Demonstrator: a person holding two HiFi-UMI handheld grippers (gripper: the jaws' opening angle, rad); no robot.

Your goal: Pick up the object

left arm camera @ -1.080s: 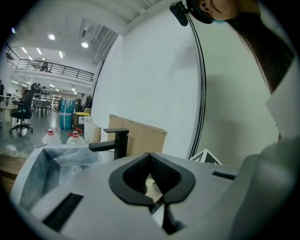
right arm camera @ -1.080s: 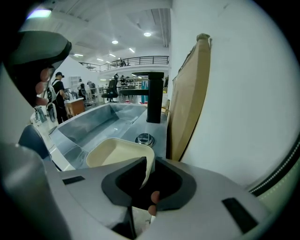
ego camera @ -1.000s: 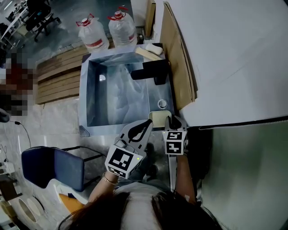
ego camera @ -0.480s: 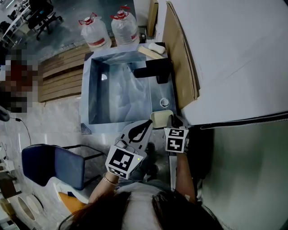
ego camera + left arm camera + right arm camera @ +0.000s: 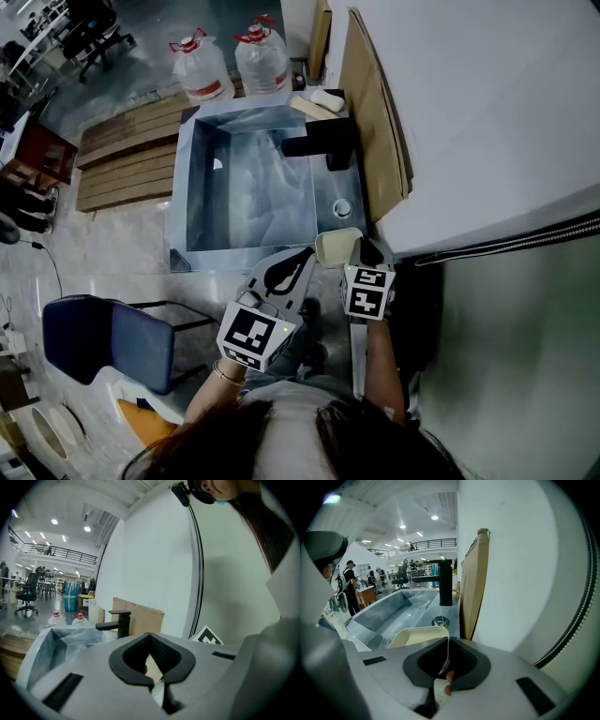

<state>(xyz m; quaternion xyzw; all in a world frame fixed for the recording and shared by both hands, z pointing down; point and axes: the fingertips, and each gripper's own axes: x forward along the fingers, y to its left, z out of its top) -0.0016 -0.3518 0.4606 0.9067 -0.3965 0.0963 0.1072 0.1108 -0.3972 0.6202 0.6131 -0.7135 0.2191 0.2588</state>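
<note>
A cream square dish [image 5: 334, 247] hangs over the near right corner of the steel sink [image 5: 192, 192]. My right gripper [image 5: 355, 256] is shut on the dish's near rim. In the right gripper view the dish [image 5: 417, 637] stands out ahead of the jaws, and its thin edge runs down between my right gripper [image 5: 442, 670]. My left gripper [image 5: 306, 256] is just left of the dish, shut and holding nothing. In the left gripper view my left gripper [image 5: 157, 682] shows a bit of the cream dish [image 5: 152, 666] behind the jaw gap.
A black faucet [image 5: 323, 145] and a round drain knob [image 5: 342, 207] sit on the sink's right ledge, with a soap bar [image 5: 328, 98] at the far corner. Cardboard [image 5: 370, 122] leans on the white wall. Two water bottles [image 5: 202, 66], wood planks [image 5: 122, 159] and a blue chair [image 5: 108, 342] surround the sink.
The head view has drifted a little, so the sink sits slightly higher in it. Both grippers and the dish keep the same pose.
</note>
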